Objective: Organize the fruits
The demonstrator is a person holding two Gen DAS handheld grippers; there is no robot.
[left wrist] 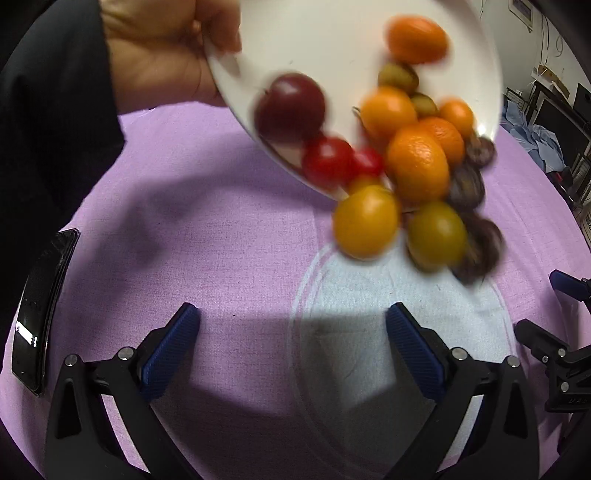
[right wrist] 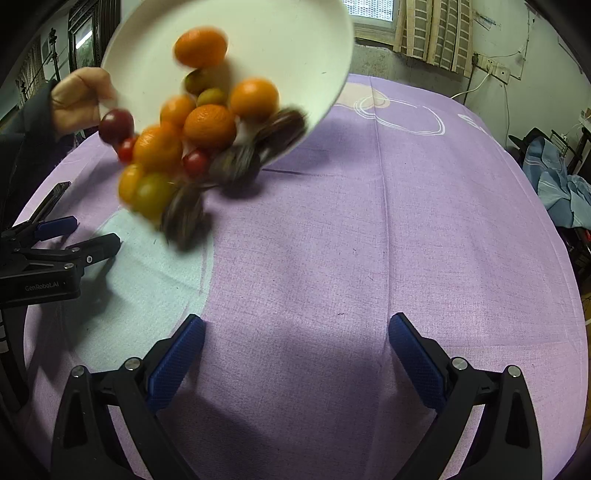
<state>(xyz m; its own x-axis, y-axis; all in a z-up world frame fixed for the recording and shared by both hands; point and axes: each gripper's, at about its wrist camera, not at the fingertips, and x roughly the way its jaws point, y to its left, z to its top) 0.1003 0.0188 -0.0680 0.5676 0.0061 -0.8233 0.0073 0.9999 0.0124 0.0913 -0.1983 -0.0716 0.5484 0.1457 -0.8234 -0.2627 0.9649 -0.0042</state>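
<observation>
1. A bare hand [left wrist: 162, 55] in a dark sleeve [left wrist: 48, 122] held a white plate [left wrist: 314, 40] tilted steeply above the far left part of the table, its low rim pointing down toward the cloth.
2. The fruits were sliding off that low rim in a blurred cluster: a dark red plum [left wrist: 290, 107], two red cherry tomatoes [left wrist: 327, 160], several oranges [left wrist: 419, 168], a yellow tomato [left wrist: 365, 221], a greenish one [left wrist: 436, 234] and some dark purple wrinkled fruits [left wrist: 480, 247].
3. One orange fruit [left wrist: 417, 35] sat higher up the plate, apart from the rest.
4. The lowest fruits were already past the rim, over a pale blue patch [left wrist: 369, 288] printed on the purple tablecloth [left wrist: 221, 240]; whether any touched the cloth could not be told because of the blur.
5. The left gripper [left wrist: 293, 323] hung low near the table's near edge with its blue-padded fingers [left wrist: 173, 347] spread wide and nothing between them.
6. The right gripper [right wrist: 295, 332] was likewise low near the near edge, fingers [right wrist: 177, 354] spread apart and holding nothing, over bare purple cloth to the right of the falling fruit.
7. In the right wrist view the left gripper showed at the left edge, just beside the pale patch.
8. A dark glossy flat object [left wrist: 40, 310], like a phone, lay at the table's left edge.
</observation>
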